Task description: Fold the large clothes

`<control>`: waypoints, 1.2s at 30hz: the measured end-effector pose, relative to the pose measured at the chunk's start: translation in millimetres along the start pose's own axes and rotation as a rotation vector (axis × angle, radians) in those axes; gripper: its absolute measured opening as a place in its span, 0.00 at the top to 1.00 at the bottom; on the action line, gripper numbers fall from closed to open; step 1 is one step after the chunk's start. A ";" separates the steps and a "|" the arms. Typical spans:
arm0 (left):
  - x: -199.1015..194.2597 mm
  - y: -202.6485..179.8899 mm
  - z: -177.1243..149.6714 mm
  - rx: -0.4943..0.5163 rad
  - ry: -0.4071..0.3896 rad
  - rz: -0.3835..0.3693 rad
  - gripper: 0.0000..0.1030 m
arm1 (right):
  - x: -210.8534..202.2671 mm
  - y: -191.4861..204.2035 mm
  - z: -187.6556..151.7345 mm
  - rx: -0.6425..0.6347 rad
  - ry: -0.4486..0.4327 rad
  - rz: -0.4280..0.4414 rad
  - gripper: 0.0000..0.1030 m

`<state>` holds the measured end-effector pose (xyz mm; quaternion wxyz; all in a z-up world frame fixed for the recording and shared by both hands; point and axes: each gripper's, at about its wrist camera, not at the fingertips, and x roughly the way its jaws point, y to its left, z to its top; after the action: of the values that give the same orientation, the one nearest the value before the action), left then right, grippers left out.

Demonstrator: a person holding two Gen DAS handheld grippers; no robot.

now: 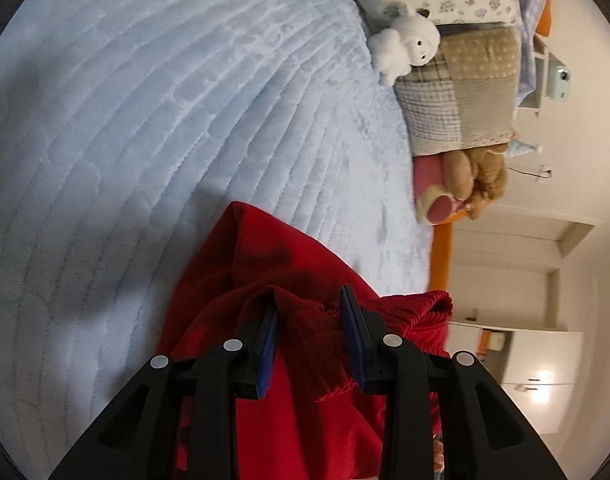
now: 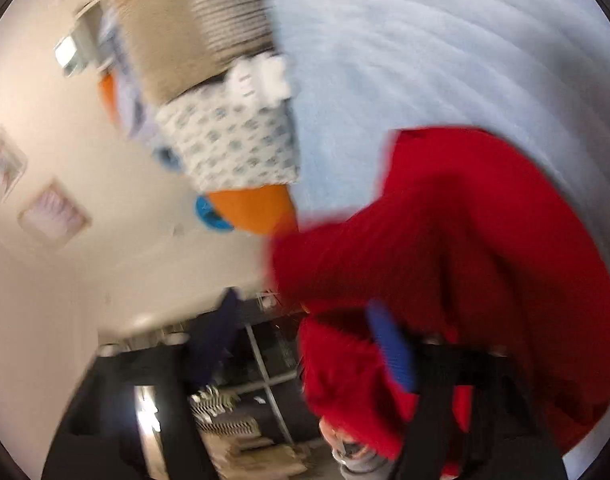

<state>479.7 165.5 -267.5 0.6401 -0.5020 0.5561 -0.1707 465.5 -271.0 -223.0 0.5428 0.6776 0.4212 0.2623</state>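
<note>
Garment held on 1 side only

Garment [image 1: 289,280]: a red knit piece, bunched over the light blue bedspread [image 1: 165,120] near the pillows [image 1: 457,92]. The left gripper [image 1: 311,344] is narrowed on a thick ribbed fold, its blue pads pressing the cloth from both sides. In the right wrist view the right gripper [image 2: 305,352] stands wide; the garment drapes against 1 blue pad [image 2: 393,352] only, and the other pad sits apart in front of the dark room behind. That view is heavily blurred, so whether any cloth hangs between the jaws cannot be told for sure.

Risk: with 1 grip alone, the free side may sag and collapse into a heap, spoiling any crease line. The thick bunch in the left jaws could also slip if tugged, since the knit is bulky and soft. A fast swing may drag the cloth off the bed edge.

Orientation: too crumpled to read a clear long axis. In the left view it runs roughly from the jaws upward onto the bedspread, with a ribbed hem or cuff [image 1: 437,304] off to the right.
</note>
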 end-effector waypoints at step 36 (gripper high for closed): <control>-17.3 -40.6 -211.9 1.029 -0.303 0.856 0.09 | 21.1 -3.0 -199.9 -1.532 0.016 -1.044 0.91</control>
<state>300.7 65.1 -198.4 0.8789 0.1117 0.4580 -0.0731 312.9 -149.9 -173.4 0.8888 -0.1437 0.3884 0.1962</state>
